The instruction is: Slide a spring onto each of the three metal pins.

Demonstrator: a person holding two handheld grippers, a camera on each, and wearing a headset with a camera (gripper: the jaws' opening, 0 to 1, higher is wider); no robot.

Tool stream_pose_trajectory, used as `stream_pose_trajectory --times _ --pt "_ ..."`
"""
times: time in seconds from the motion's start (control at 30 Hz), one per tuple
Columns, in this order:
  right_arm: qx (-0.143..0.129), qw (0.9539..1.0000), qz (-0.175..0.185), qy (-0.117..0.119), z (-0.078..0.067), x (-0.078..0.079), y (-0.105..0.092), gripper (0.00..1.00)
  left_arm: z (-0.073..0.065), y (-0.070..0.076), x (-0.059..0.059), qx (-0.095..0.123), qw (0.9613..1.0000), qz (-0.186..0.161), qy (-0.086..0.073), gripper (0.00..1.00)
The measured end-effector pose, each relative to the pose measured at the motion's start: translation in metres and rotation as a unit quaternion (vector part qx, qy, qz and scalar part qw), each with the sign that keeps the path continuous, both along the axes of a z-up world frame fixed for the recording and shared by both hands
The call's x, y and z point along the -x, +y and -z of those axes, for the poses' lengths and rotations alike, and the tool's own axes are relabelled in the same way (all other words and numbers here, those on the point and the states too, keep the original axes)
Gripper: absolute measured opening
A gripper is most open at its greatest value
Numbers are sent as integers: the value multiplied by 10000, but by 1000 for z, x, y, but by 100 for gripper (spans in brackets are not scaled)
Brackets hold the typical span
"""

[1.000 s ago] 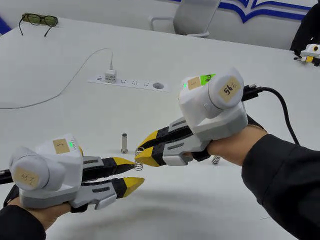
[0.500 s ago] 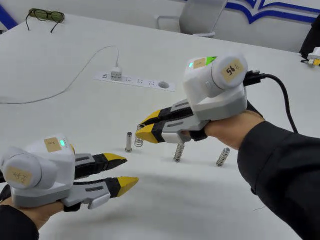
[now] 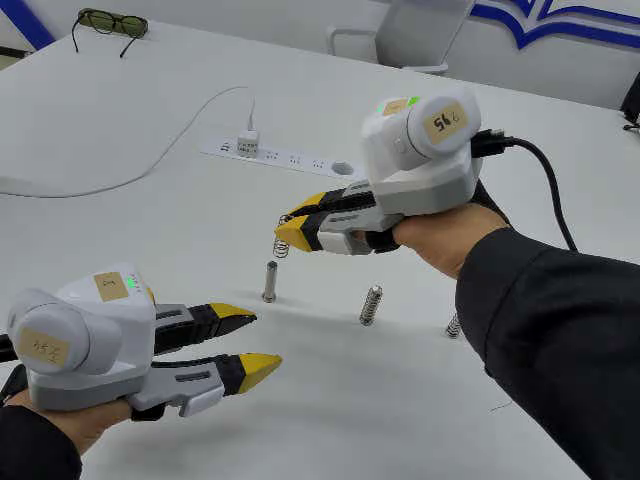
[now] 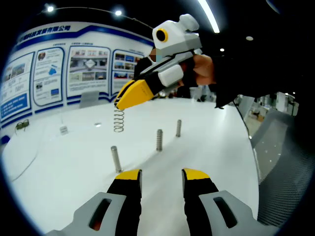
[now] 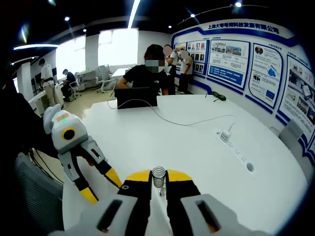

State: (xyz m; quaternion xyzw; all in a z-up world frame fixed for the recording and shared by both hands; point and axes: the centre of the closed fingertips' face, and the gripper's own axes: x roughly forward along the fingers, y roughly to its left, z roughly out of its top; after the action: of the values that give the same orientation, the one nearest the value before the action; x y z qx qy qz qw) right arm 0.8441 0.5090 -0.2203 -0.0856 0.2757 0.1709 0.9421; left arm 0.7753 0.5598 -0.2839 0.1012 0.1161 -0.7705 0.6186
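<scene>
My right gripper (image 3: 290, 232) is shut on a small metal spring (image 3: 280, 247), which hangs from its yellow tips just above a bare metal pin (image 3: 270, 281) standing upright on the white table. Two more pins carry springs: one (image 3: 371, 305) to the right and another (image 3: 453, 325) half hidden by my sleeve. In the left gripper view, the bare pin (image 4: 115, 159), both sprung pins (image 4: 159, 139) (image 4: 178, 128) and the hanging spring (image 4: 118, 120) all show. My left gripper (image 3: 248, 342) hovers open and holds nothing, near and left of the bare pin. The spring (image 5: 158, 177) sits between the right jaws.
A white power strip (image 3: 290, 158) with a plugged charger and a cable (image 3: 150, 160) lies across the far side of the table. Dark glasses (image 3: 112, 20) rest at the far left corner. A chair (image 3: 420, 30) stands behind the table. People sit and stand beyond the table.
The grippers' tips met at the spring a second ago. The right gripper has carried it up and away over the bare pin, and the left has drawn back, open.
</scene>
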Motion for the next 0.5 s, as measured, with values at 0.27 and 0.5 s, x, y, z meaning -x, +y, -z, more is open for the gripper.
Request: stream_pose_trajectory --times 0.27,0.5 --pt "28 9999 86 136 18 -10 -4 12 4 1 -4 -26 10000 -34 45 35" --pt "-3 9996 159 224 28 -12 -5 12 7 3 -7 -51 9999 -71 88 36"
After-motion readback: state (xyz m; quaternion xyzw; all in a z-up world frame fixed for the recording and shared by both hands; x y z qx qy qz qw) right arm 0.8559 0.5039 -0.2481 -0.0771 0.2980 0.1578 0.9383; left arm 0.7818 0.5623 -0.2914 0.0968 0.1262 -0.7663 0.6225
